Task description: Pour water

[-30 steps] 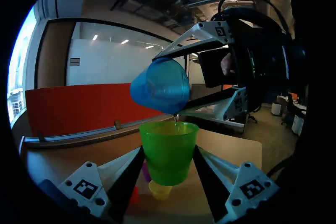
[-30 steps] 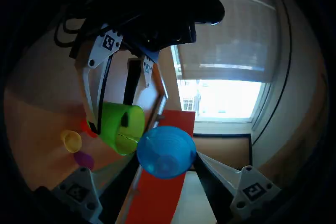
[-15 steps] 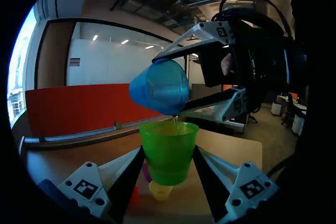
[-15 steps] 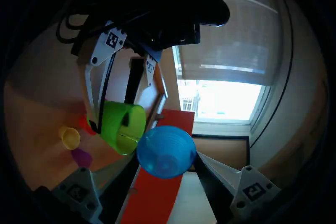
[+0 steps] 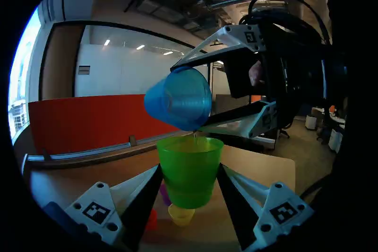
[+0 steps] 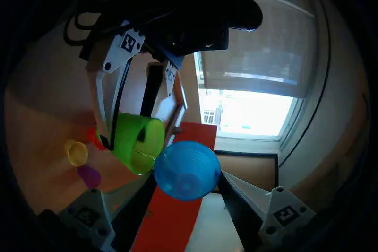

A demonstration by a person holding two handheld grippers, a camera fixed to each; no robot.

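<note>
Through the left gripper view I see my left tongs (image 5: 189, 170) closed partway on a green cup (image 5: 190, 176), one finger pressed to each side. The cup stands upright, lifted off the worktop (image 5: 80, 181). Just over its open mouth hangs a blue cup (image 5: 178, 97), tipped steeply so its lower lip sits close above the green rim. My right tongs (image 6: 187, 178) grip that blue cup, a finger against each flank (the right gripper view is rolled over, so the worktop runs up its left side). I cannot tell whether water is passing between the two cups. On the worktop beneath the green cup sit three small things near one another: a yellow cup (image 5: 181, 214), a purple cup (image 5: 164, 194) and a red cup (image 5: 151, 219). A red partition (image 5: 90, 119) runs behind the worktop. A bright window (image 6: 245, 115) shows beyond the blue cup.
</note>
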